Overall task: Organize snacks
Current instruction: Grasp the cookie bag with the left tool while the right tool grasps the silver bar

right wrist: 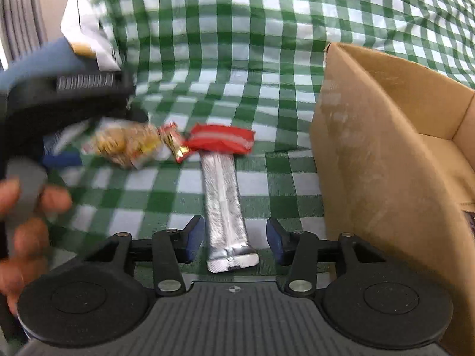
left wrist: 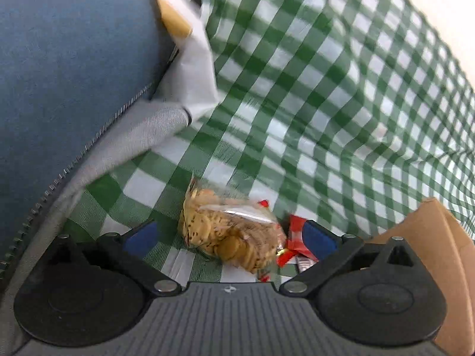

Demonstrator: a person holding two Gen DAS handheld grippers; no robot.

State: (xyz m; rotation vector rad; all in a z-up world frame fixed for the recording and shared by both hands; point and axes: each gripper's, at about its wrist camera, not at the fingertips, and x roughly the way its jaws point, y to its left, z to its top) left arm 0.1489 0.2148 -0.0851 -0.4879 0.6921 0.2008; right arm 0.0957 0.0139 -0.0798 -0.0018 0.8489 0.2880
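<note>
Green-and-white checked cloth (right wrist: 237, 68) covers the table, and the snacks lie on it in a loose cluster. In the left wrist view, a clear bag of small round biscuits (left wrist: 228, 231) sits at the lower centre, between the spread blue pads of the left gripper (left wrist: 228, 237); its jaws stand wide and do not press the bag. A red wrapper (left wrist: 297, 237) pokes out just beside the right-hand pad.

In the right wrist view, a long silver foil-wrapped bar (right wrist: 225, 207) runs up from the lower centre, its near end lying between the blue pads of the right gripper (right wrist: 234, 240). Those jaws are partly apart, with a gap on each side of the bar, so nothing is held. The red wrapper lies across the bar's far end, touching it. An open cardboard box (right wrist: 386, 148) stands at the right of the frame.

The biscuit bag looks light, crinkly and slippery, its contents brittle; a gentle pinch across the middle seems wisest. The foil bar looks stiffer, so gripping across its width near the end should do.
</note>
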